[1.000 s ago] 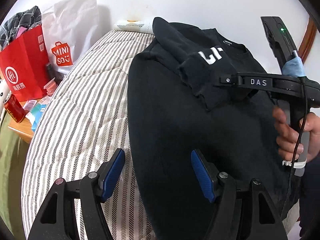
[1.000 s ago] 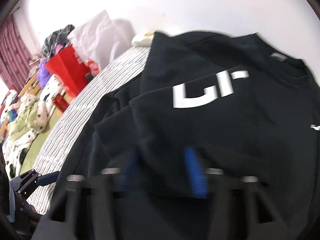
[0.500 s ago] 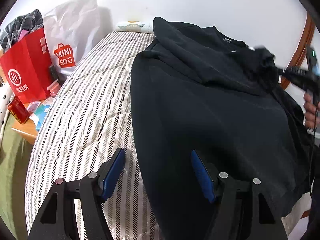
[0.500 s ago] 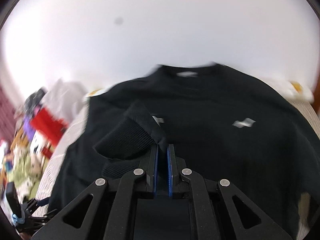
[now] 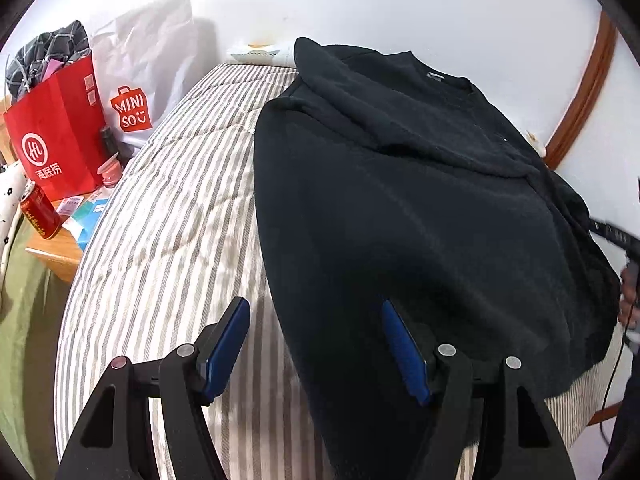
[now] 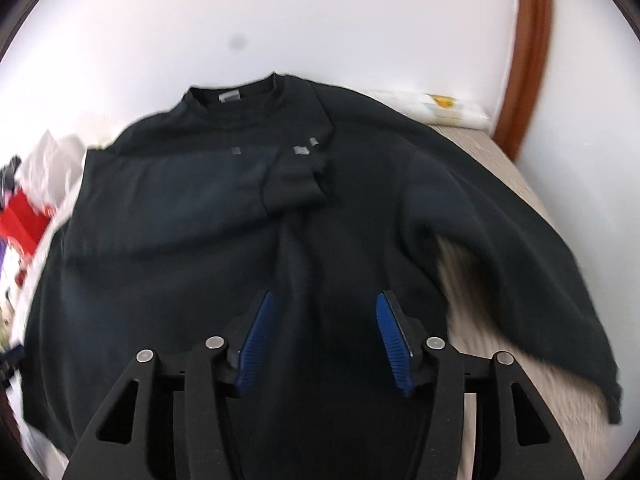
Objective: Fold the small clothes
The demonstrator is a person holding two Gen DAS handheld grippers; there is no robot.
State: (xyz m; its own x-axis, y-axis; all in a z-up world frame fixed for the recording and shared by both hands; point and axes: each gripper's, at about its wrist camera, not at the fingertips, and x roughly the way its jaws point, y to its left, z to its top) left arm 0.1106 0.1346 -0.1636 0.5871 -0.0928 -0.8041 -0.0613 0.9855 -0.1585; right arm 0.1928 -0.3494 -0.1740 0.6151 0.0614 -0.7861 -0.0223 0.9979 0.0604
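Note:
A black sweatshirt (image 5: 420, 208) lies flat on a striped bed cover (image 5: 168, 216), collar toward the wall. In the right wrist view the sweatshirt (image 6: 208, 232) has its left sleeve folded across the chest, the cuff (image 6: 296, 184) lying near the middle. The other sleeve (image 6: 520, 248) stretches out to the right. My left gripper (image 5: 314, 344) is open and empty above the sweatshirt's near left hem edge. My right gripper (image 6: 322, 336) is open and empty above the lower body of the sweatshirt; part of it shows at the left wrist view's right edge (image 5: 616, 236).
A red paper bag (image 5: 56, 132), a white Miniso bag (image 5: 140, 80) and a red can (image 5: 40, 216) stand on a side table left of the bed. A white wall and a brown wooden frame (image 6: 528, 52) bound the far side. A white packet (image 6: 436, 108) lies by the wall.
My right gripper carried the sleeve cuff across the chest, opened and let it go, then drew back toward the hem. The printed letters are now covered. My left gripper stayed open and nearly still.

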